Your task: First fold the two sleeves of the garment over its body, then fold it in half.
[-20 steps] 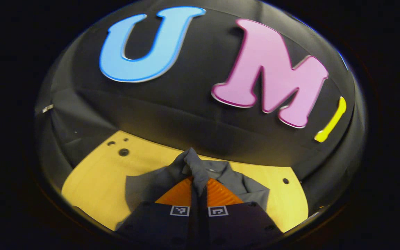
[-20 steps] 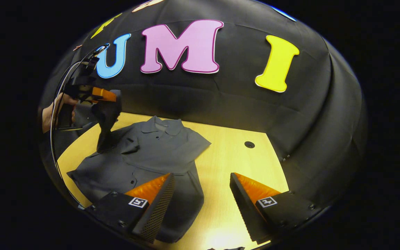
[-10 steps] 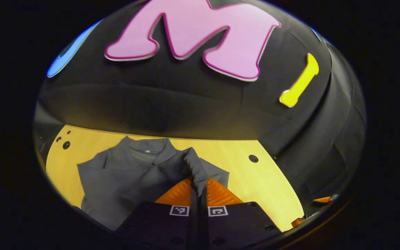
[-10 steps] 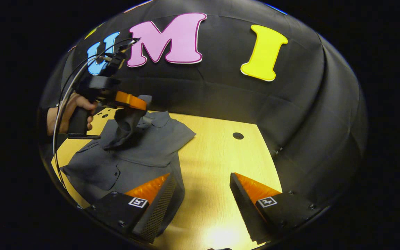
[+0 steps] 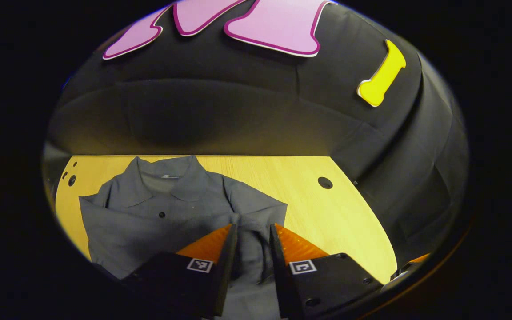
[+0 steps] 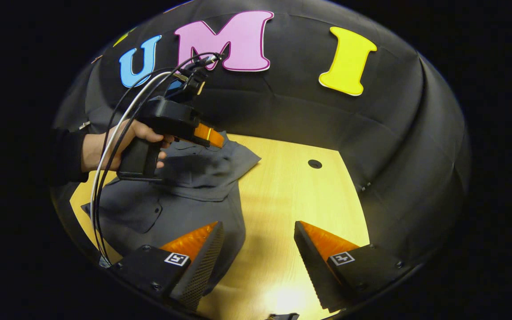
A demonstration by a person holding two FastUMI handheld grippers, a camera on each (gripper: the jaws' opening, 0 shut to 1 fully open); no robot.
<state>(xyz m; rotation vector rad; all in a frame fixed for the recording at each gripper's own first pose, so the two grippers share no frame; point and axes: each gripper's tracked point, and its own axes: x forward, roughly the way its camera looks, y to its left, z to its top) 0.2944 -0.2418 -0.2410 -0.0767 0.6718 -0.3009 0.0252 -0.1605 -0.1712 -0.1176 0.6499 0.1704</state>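
L gripper (image 5: 252, 231) had carried the sleeve (image 5: 249, 242) over the shirt (image 5: 149, 218) body & let go: jaws now parted narrowly, cloth slack between them. 1st sleeve fold prob done. R gripper (image 6: 258, 240) hung wide open, empty, shirt hem under its left finger. Other sleeve lay ahead of L tips. Shirt's near edge cut off.

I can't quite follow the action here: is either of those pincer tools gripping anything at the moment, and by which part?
No. The left gripper has its jaws parted over the shirt's folded-in sleeve; the right gripper is wide open.
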